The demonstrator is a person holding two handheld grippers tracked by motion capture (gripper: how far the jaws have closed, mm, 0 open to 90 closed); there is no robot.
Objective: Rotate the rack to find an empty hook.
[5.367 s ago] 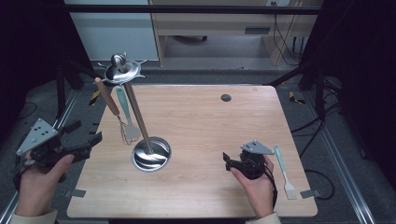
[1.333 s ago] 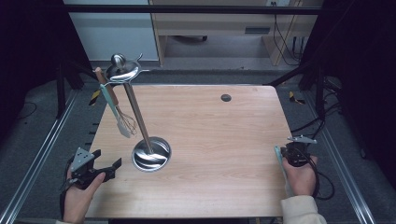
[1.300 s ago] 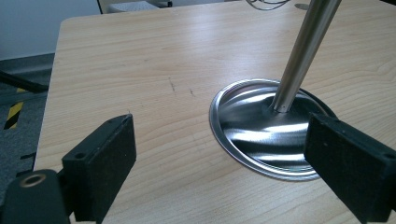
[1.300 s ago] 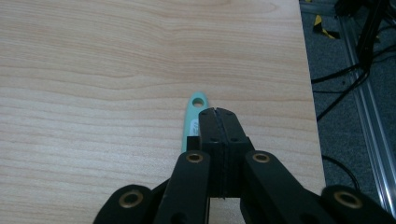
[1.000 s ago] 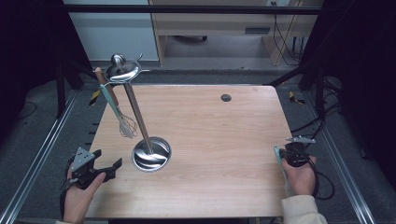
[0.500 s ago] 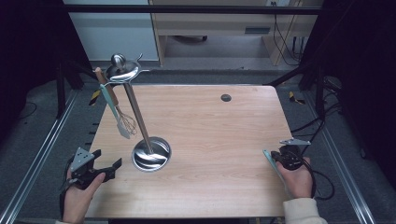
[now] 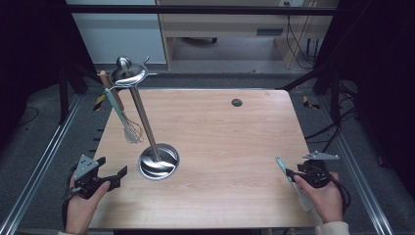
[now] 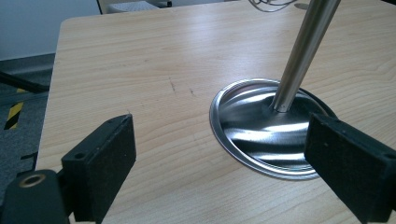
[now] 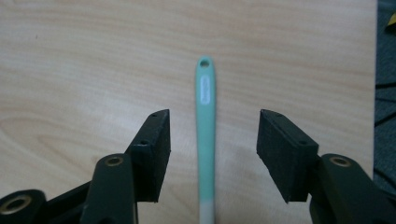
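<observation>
High view: the right gripper (image 7: 292, 172) rests at the bench's (image 7: 220, 132) right edge, its hand hiding part of the mint-handled spatula (image 7: 282, 165); the blade end is hard to make out. The left gripper (image 7: 113, 177) sits at the front left corner, just beside the steel stand (image 7: 157, 161). A whisk (image 7: 128, 125) hangs from the stand's top. Mid-bench is bare wood.

Left gripper view: jaws spread wide, nothing between; the stand's base is partly cut off.

Right gripper view: jaws have just been opening; the spatula handle lies released between them on the bench, touching neither pad.
</observation>
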